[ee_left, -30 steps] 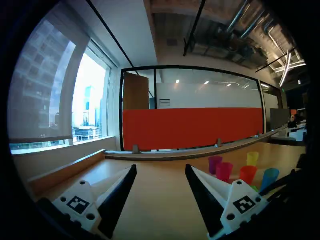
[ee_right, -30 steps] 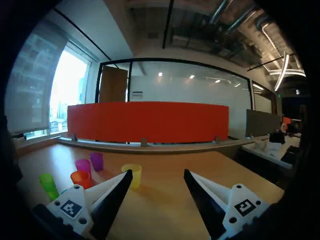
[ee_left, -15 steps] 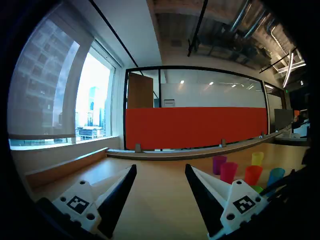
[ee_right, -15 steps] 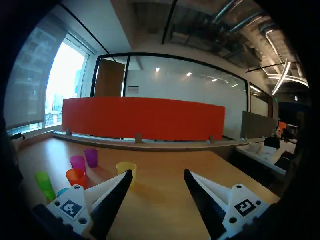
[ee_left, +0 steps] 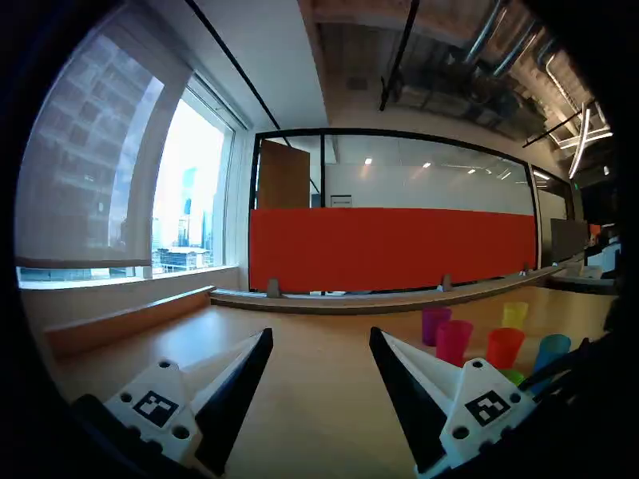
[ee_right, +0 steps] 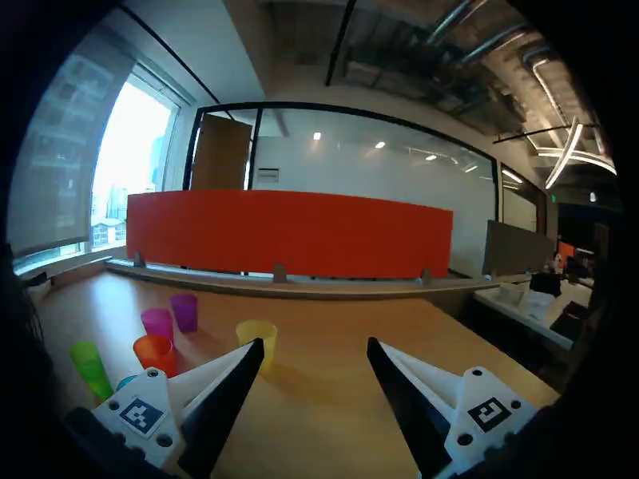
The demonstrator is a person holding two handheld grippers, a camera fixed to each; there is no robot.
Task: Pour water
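Barely drifted, my left gripper (ee_left: 319,331) and right gripper (ee_right: 313,342) hold jaws spread, empty. Coloured cups (ee_right: 157,323) stand upright on the desk (ee_right: 335,319) (contents unclear).

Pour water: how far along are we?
Nothing done yet. Left hand-held gripper and right hand-held gripper are open, empty, over the table. Yellow cup and orange cup stand upright, ungrasped. Left: grasp a cup, pour.

Coloured cups (ee_right: 172,335) on wooden table (ee_right: 335,383)
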